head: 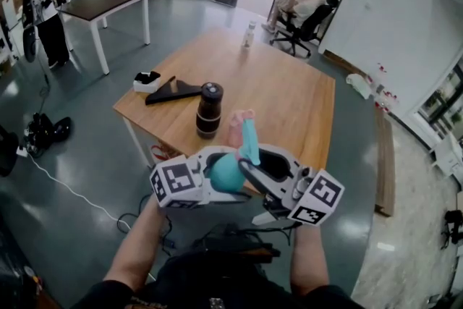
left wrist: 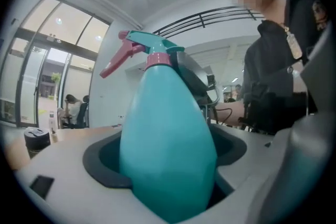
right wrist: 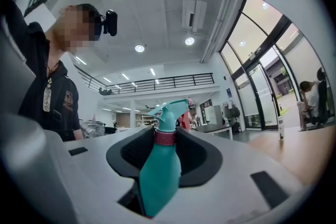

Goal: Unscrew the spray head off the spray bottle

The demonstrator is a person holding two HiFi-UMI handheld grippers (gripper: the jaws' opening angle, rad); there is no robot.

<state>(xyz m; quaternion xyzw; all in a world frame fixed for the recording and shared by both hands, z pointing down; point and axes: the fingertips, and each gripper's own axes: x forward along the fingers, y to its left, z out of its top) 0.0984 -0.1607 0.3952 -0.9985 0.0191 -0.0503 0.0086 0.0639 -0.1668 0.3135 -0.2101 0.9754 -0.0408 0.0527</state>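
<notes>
With the spray bottle (head: pixel 230 171) held by the near edge of the table (head: pixel 289 90), left gripper (left wrist: pixel 168 191) clamped on its body and right gripper (right wrist: pixel 166 140) pinching the spray head (right wrist: pixel 170 110) at its collar (right wrist: pixel 166 136), unscrewing looks set up, and next the collar needs twisting loose.

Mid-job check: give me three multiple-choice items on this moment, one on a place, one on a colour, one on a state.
1. The black tumbler stands: A on the wooden table; B on the floor; C in a claw.
2. The trigger of the spray bottle is: A yellow; B pink; C black.
3. The spray head is: A lying on the table; B missing; C on the bottle.
Answers: A, the head view shows it upright on the tabletop; B, pink against the teal body; C, it sits atop the bottle's neck.
</notes>
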